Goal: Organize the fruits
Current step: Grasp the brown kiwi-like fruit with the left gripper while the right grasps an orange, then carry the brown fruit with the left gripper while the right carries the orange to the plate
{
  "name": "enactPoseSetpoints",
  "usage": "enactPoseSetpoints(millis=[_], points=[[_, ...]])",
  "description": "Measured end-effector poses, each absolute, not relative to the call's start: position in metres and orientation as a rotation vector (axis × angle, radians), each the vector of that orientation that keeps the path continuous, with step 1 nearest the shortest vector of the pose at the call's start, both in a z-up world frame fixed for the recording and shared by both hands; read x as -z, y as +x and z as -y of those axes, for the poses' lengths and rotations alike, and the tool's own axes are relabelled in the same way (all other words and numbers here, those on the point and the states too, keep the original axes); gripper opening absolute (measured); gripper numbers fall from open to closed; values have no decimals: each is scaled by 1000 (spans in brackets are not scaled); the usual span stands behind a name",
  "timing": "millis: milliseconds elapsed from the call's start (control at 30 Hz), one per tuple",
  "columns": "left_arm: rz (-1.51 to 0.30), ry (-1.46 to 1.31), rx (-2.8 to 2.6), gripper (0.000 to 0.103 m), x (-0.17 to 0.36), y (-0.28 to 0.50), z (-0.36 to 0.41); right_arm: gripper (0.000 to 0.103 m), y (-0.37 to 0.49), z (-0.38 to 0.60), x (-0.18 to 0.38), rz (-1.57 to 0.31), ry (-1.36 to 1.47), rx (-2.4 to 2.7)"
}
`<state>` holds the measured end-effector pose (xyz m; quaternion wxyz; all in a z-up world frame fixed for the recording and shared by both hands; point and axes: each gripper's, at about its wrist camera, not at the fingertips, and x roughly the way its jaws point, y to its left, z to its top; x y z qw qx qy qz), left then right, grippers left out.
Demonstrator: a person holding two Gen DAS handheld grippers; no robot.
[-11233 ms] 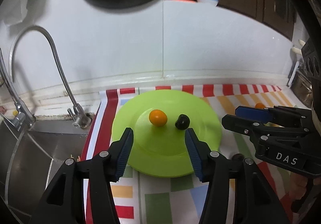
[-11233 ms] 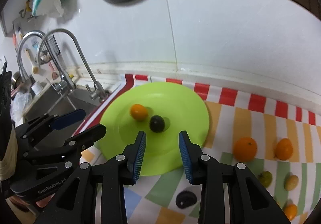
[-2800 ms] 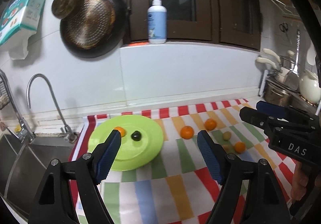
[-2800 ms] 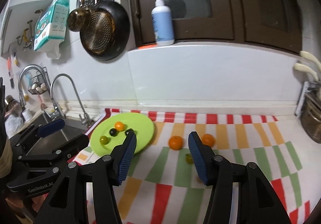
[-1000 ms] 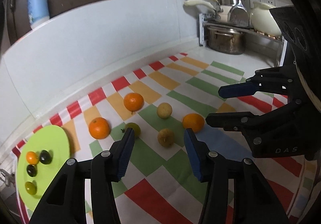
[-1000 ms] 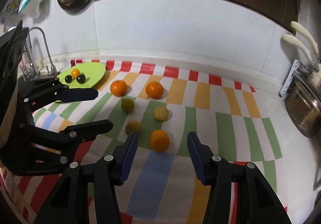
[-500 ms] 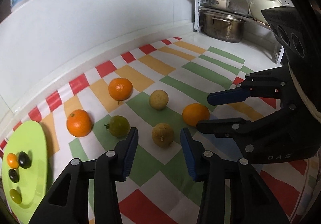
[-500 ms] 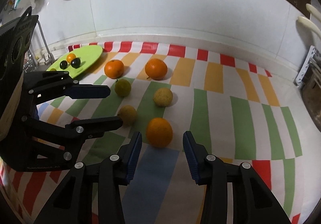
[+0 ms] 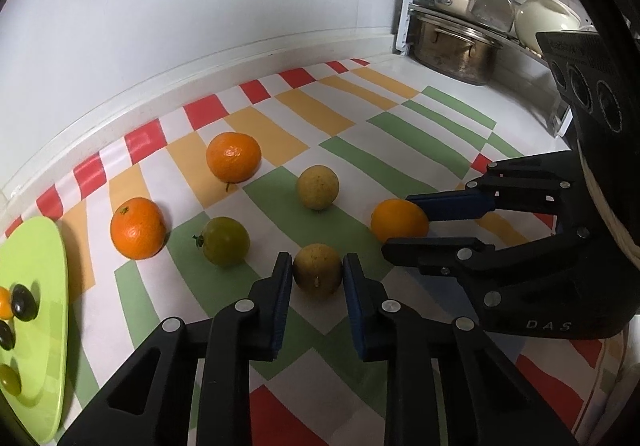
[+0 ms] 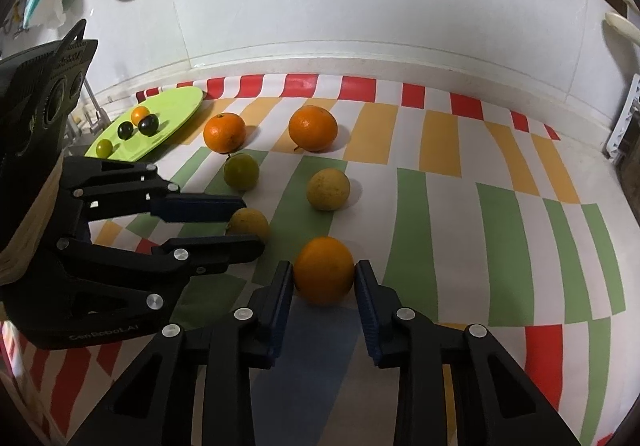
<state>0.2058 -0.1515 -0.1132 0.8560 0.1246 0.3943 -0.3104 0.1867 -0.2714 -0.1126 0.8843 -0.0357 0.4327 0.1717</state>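
My left gripper (image 9: 316, 267) is closing its jaws on a yellow-brown fruit (image 9: 318, 272) that rests on the striped cloth, and both blue pads touch its sides. My right gripper (image 10: 323, 271) is closing the same way on an orange (image 10: 324, 270), with its pads against both sides. Each view shows the other gripper side-on: the right gripper (image 9: 400, 224) around its orange (image 9: 394, 220), the left gripper (image 10: 250, 223) around its fruit (image 10: 249, 221). Two more oranges (image 9: 233, 156) (image 9: 138, 228), a green fruit (image 9: 224, 241) and a yellow fruit (image 9: 317, 187) lie loose beyond them.
A lime-green plate (image 9: 40, 246) at the far left holds several small fruits, dark, orange and green. A steel pot (image 9: 456, 46) and hanging utensils stand at the back right. A white wall borders the counter behind the cloth (image 10: 508, 238).
Both grippers have come down and forward to the fruits. Their jaws have narrowed from apart to touching the yellow-brown fruit and the orange.
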Motion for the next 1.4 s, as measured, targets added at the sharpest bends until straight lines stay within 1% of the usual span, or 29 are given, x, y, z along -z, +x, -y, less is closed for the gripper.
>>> enactPoseSetpoints(millis=[233,667,1100,1400], points=[[-827,223,610,26,103,197,142,32,181,271,105,-886,-44,-342],[-787,173,499,26,66,174,120,32,161,262,69,-790,-32,-346],[-680,107,381,26,31,142,87,32,142,246,31,-701,-21,-364],[-627,78,306,26,15,120,63,32,127,227,15,-656,-20,-388]])
